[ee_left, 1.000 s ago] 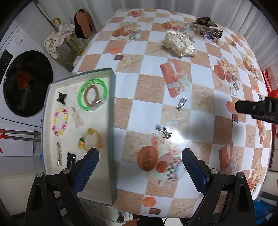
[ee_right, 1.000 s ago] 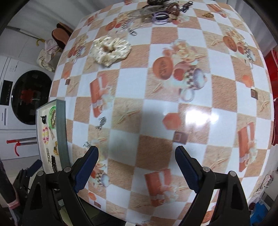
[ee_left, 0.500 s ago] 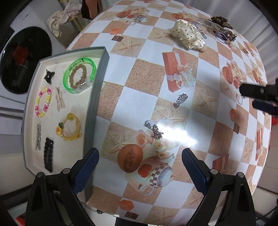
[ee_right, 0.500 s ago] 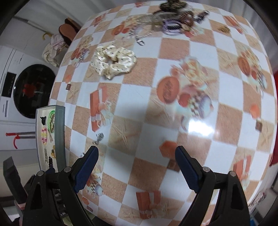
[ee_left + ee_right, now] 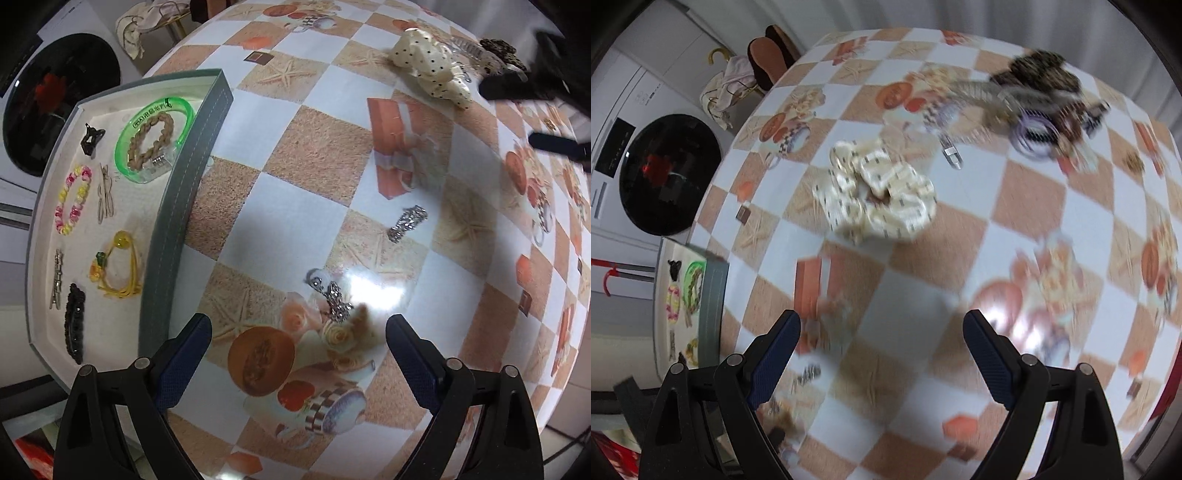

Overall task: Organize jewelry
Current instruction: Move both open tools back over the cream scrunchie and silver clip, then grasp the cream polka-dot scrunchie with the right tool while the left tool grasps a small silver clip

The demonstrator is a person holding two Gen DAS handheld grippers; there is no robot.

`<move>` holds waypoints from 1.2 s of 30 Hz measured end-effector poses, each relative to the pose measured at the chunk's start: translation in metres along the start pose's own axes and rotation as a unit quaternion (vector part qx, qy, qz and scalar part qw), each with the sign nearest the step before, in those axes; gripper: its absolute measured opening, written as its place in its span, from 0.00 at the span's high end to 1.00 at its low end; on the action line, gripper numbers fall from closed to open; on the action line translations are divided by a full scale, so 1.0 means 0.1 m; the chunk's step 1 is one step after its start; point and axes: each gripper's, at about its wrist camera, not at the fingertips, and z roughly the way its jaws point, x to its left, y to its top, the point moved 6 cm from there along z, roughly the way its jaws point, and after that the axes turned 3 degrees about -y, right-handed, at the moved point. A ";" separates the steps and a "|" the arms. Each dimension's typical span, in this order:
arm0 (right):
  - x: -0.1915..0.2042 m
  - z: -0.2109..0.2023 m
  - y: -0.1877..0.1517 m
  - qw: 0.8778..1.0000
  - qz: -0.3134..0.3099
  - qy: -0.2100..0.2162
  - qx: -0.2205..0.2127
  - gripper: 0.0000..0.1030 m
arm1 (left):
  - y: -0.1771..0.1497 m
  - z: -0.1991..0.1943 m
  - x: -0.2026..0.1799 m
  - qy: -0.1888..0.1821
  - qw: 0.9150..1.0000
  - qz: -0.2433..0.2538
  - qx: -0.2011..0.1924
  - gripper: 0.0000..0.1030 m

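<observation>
Checkered oilcloth covers the counter [image 5: 280, 206], white and sandy-tan squares printed with starfish, red gift boxes, melons, roses and teacups, with a glare spot on its glossy skin. At 9 o'clock in the left wrist view a grey-walled tray [image 5: 184, 206] sits at the counter's edge; it holds a green bangle [image 5: 127, 162] ringed around a brown braided band [image 5: 149, 142], a pink-and-yellow bead bracelet [image 5: 72, 199], a yellow cord tie [image 5: 118, 266], a black claw clip [image 5: 91, 138] and a black beaded clip [image 5: 75, 323].

The left gripper [image 5: 299, 341] points down at the counter, jaws closing but wide apart, nothing pressed between them. A silver chain piece [image 5: 330, 291] lies on the cloth just beyond them toward 12 o'clock; a second silver chain [image 5: 408, 223] lies farther off at 1 o'clock.

The right gripper [image 5: 882, 341] hangs released and empty, with a blurred view. A cream dotted scrunchie [image 5: 879, 192] lies at 12 o'clock from it, and a heap of hair ties and clips [image 5: 1038, 107] sits at 1 o'clock near the far edge.

Beyond the counter at 10 o'clock stands a white washing machine [image 5: 670, 173] with a dark round door, and beside it a rack draped with cloth [image 5: 727, 88].
</observation>
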 end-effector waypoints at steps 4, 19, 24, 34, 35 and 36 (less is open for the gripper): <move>0.09 0.11 0.25 0.999 -0.027 -0.021 -0.019 0.11 | 0.01 0.15 -0.01 0.006 1.000 -0.002 0.008 0.16; 0.19 0.58 0.61 0.995 -0.051 -0.084 -0.022 0.54 | 0.16 0.26 -0.22 -0.010 1.000 0.004 -0.004 0.36; 0.15 0.52 0.55 0.995 -0.049 -0.081 -0.028 0.80 | 0.17 0.25 -0.34 -0.019 1.000 0.016 -0.005 0.60; 0.02 0.27 0.13 0.999 -0.026 -0.019 -0.009 0.84 | 0.28 0.03 -0.34 -0.086 0.996 0.002 0.004 0.84; 0.00 0.24 0.06 1.000 -0.020 -0.013 -0.005 0.84 | 0.28 0.01 -0.33 -0.090 0.996 0.001 0.005 0.84; -0.04 0.20 -0.03 1.000 -0.013 -0.005 0.000 0.84 | 0.29 -0.01 -0.33 -0.092 0.996 0.001 0.005 0.84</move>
